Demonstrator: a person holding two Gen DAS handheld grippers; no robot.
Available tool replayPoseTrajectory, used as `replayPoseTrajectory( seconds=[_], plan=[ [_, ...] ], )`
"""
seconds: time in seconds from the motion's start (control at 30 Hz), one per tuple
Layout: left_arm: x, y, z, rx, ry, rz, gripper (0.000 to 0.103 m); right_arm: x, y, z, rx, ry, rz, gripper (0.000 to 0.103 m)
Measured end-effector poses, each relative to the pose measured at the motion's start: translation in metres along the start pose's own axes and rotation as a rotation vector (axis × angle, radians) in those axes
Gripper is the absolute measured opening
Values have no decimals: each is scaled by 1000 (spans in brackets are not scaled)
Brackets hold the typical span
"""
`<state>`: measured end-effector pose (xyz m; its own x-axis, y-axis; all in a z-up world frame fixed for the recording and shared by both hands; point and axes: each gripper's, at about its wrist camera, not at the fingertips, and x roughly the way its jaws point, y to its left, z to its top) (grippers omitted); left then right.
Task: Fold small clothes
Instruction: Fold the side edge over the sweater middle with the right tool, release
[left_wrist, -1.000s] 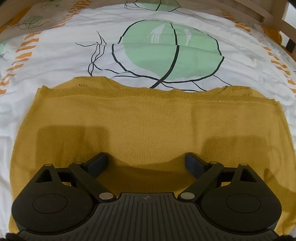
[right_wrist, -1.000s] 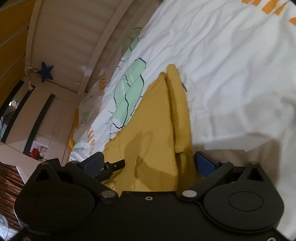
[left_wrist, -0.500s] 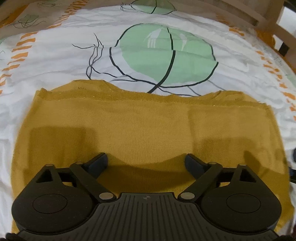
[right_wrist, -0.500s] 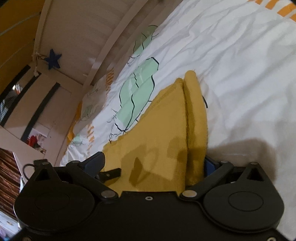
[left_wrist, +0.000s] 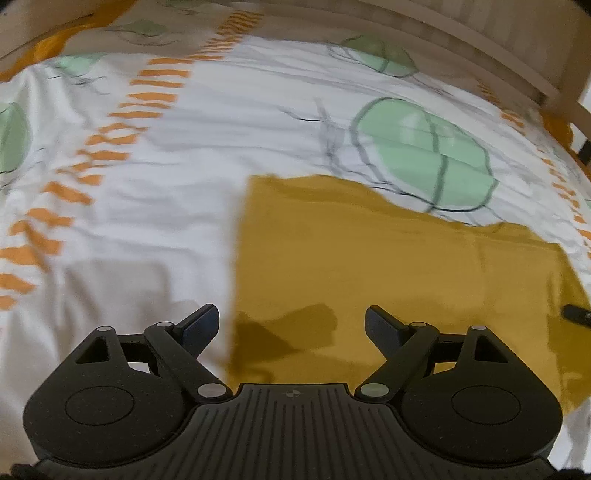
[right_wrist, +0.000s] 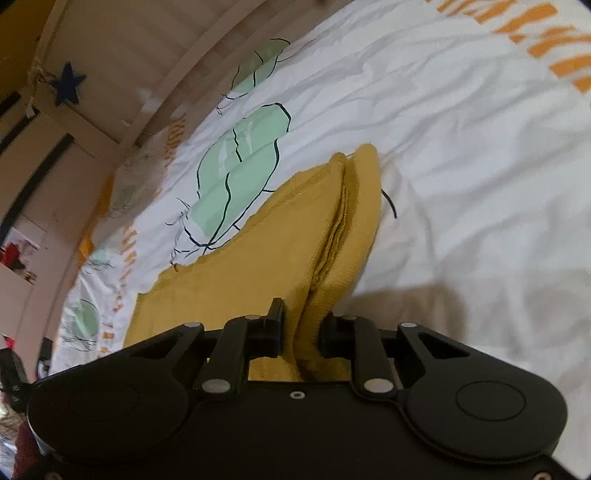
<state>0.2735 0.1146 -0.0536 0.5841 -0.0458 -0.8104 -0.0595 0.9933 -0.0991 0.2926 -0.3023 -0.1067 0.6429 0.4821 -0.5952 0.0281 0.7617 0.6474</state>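
A mustard-yellow knitted garment (left_wrist: 388, 273) lies flat on a bed, on a white sheet (left_wrist: 147, 206) printed with green leaves and orange dashes. A second ago the right claw (right_wrist: 301, 332) stood wide around the garment's doubled right edge; now its jaws are closing, with that thick folded edge between them and the fabric bunching against the pads. This looks like the grip that starts the next fold, though whether the pads hold firmly enough to lift is not certain.

The left claw (left_wrist: 291, 325) remains wide open and holds nothing. It was centred over the cloth before; it now hovers at the garment's left edge, one finger over bare sheet and one over yellow fabric, probably to take that side.

The left view is blurred by motion, so the knit and hem detail cannot be made out. The garment's near edge is hidden behind both claw bodies. A dark object (left_wrist: 576, 314) at the left view's right margin is cut off, possibly the other claw.
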Motion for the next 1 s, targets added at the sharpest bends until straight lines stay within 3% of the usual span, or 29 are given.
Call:
replayPoseTrajectory(
  seconds=[0.13,0.27,0.33,0.43,0.53,1.0],
  plan=[
    [1,30,-2,-41,-7,26,86,-2,23,3,-19,5,-51,26],
    [2,45,12,-116,32,-60,86,0,56,8,-62,12,-73,26],
    [-3,47,19,-118,6,-94,86,3,73,7,-85,17,-71,26],
    [-12,47,25,-75,-51,-50,86,12,101,6,-114,28,-55,25],
    [-12,49,23,-50,-58,-1,86,25,127,2,-131,43,-14,25],
    [-20,82,31,-165,-64,-54,86,103,224,-37,-165,153,130,23]
  ],
)
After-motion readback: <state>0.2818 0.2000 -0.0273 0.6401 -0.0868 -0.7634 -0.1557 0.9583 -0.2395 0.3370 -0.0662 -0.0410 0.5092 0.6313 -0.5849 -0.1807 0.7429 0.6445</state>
